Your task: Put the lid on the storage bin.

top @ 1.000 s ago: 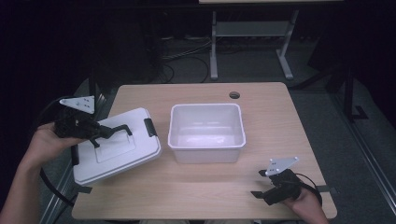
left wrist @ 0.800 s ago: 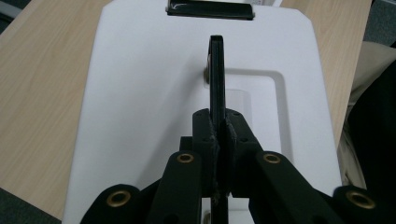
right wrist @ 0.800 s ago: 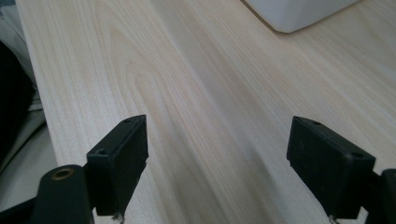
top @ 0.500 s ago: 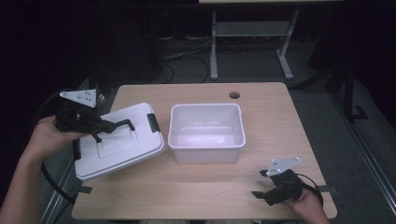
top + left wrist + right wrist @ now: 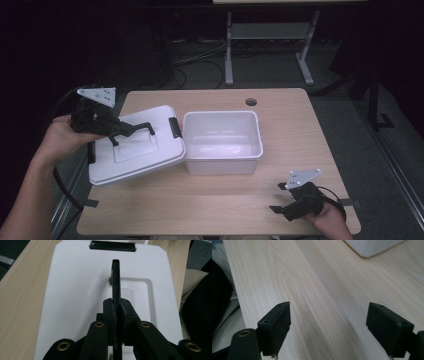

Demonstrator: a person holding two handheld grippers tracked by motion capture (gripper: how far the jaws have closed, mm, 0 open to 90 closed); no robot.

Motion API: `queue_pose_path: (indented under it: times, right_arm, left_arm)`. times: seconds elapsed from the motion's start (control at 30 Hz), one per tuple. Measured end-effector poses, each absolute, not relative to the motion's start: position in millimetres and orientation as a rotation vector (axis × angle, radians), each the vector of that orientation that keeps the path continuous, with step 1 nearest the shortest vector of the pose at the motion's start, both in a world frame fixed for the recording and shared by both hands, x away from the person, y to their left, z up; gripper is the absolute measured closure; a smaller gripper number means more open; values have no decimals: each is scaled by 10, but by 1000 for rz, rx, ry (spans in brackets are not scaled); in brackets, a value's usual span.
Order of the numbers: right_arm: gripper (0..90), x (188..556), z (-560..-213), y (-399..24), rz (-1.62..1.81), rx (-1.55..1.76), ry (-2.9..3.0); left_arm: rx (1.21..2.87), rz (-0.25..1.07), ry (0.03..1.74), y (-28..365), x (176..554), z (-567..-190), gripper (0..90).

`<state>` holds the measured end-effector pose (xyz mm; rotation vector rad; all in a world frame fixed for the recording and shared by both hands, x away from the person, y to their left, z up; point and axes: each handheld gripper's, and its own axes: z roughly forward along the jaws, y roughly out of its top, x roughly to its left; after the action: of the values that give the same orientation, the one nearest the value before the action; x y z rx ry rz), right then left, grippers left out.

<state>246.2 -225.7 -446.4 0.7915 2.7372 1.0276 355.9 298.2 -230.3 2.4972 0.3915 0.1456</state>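
Left gripper (image 5: 117,315) clamps the black handle (image 5: 134,131) of the white plastic lid (image 5: 137,150) near the desk's (image 5: 225,210) left edge; right gripper (image 5: 328,327) gapes empty.

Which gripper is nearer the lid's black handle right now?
Left. The left gripper is clamped on the lid's black handle; the right gripper rests open at the table's near right corner, far off.

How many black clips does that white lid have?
2 can be seen. One clip is on the lid edge next to the white tub; the other clip is on the opposite edge, near the person's left hand. More may be hidden.
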Motion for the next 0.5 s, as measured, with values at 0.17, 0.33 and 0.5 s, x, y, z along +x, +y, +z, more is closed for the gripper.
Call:
queue_pose_path:
  times: [0.17, 0.33, 0.5]
  right_arm:
    - [194, 2463, -4450, -2268, 1038, 790, 2732]
    - [193, 2464, -4445, -2283, 1047, 797, 2726]
    - [194, 2462, -4458, -2278, 1037, 785, 2734]
  left_arm:
    - [2505, 134, 375, 2858, 3611, -2287, 842]
    - [2517, 115, 353, 2736, 3667, -2296, 842]
    - [2523, 99, 332, 2626, 3718, -2331, 842]
